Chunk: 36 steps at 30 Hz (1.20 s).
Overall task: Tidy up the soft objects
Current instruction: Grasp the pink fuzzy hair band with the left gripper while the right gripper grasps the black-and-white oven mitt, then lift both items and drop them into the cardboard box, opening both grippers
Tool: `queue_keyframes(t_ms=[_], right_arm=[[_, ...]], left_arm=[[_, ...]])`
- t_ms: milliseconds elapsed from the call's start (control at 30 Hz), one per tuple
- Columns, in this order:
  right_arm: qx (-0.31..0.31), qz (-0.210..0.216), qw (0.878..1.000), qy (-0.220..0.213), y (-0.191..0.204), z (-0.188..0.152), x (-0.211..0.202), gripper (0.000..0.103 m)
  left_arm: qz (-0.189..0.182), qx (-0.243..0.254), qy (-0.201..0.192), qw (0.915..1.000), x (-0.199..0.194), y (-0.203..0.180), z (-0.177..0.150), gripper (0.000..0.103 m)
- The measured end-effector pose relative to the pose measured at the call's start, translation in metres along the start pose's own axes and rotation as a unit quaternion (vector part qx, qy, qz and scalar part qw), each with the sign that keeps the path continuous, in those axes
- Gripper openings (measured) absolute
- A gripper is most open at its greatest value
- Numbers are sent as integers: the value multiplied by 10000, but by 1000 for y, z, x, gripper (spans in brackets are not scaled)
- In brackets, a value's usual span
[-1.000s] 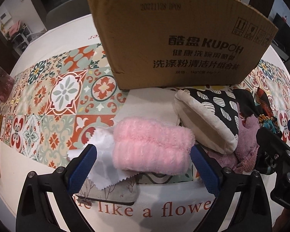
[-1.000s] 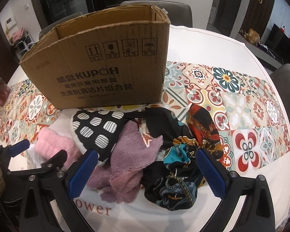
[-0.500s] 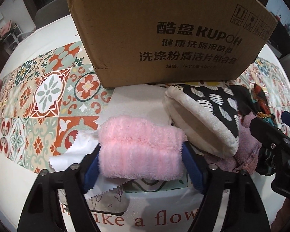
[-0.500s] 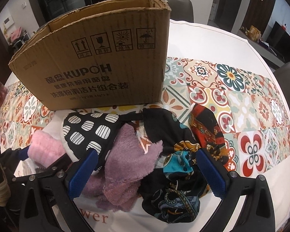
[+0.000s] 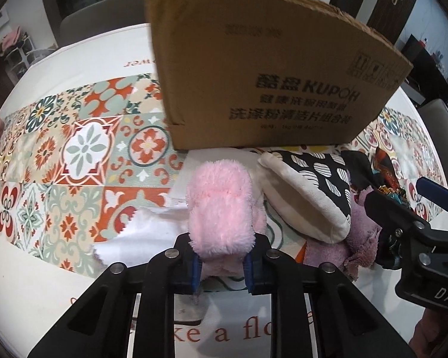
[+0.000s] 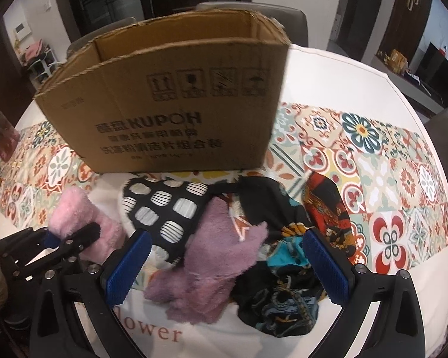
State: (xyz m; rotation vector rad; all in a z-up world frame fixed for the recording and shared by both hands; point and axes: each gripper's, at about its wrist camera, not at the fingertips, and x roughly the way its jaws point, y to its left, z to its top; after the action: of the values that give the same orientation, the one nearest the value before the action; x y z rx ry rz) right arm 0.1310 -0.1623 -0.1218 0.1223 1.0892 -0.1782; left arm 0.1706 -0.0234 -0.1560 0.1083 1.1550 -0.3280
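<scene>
My left gripper is closing on a fluffy pink cloth, and its blue pads squeeze the cloth's near end into a bunch. In the right wrist view the same pink cloth sits at the left with the left gripper on it. My right gripper stands open above a mauve fleece cloth and a dark patterned scarf, touching neither. A black-and-white pouch with cream lining lies between the pink cloth and the mauve one. An open cardboard box stands behind the pile.
A white cloth with a zigzag edge lies under the pink one, on the tiled-pattern table runner. Grey chairs stand around the round white table. My right gripper shows at the right edge of the left wrist view.
The left jaws went from wide apart on either side of the pink cloth to pressed tight on it, bunching it upward. The right gripper has stayed open over the pile.
</scene>
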Motion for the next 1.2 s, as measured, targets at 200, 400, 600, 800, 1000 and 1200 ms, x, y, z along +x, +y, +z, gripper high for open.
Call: queue_keyframes(t_ms=[200, 400, 600, 800, 1000, 1200], right_arm=[[-96, 197, 9998, -44, 20, 7, 4, 103], [-280, 291, 9992, -2, 46, 14, 13, 102], [-331, 306, 9989, 131, 60, 15, 28, 94], [-296, 255, 9979, 518, 60, 12, 51, 66], [-308, 206, 9981, 497, 59, 13, 53, 50], [-248, 292, 9983, 440, 51, 12, 43, 34]], left_arm=[[210, -78, -119, 9997, -14, 19, -2, 21], [381, -221, -228, 9988, -23, 44, -2, 21], [385, -265, -257, 9986, -20, 56, -1, 21], [335, -251, -231, 9989, -13, 60, -1, 21], [307, -272, -228, 9989, -11, 59, 0, 21], [314, -254, -293, 9988, -19, 55, 0, 21]])
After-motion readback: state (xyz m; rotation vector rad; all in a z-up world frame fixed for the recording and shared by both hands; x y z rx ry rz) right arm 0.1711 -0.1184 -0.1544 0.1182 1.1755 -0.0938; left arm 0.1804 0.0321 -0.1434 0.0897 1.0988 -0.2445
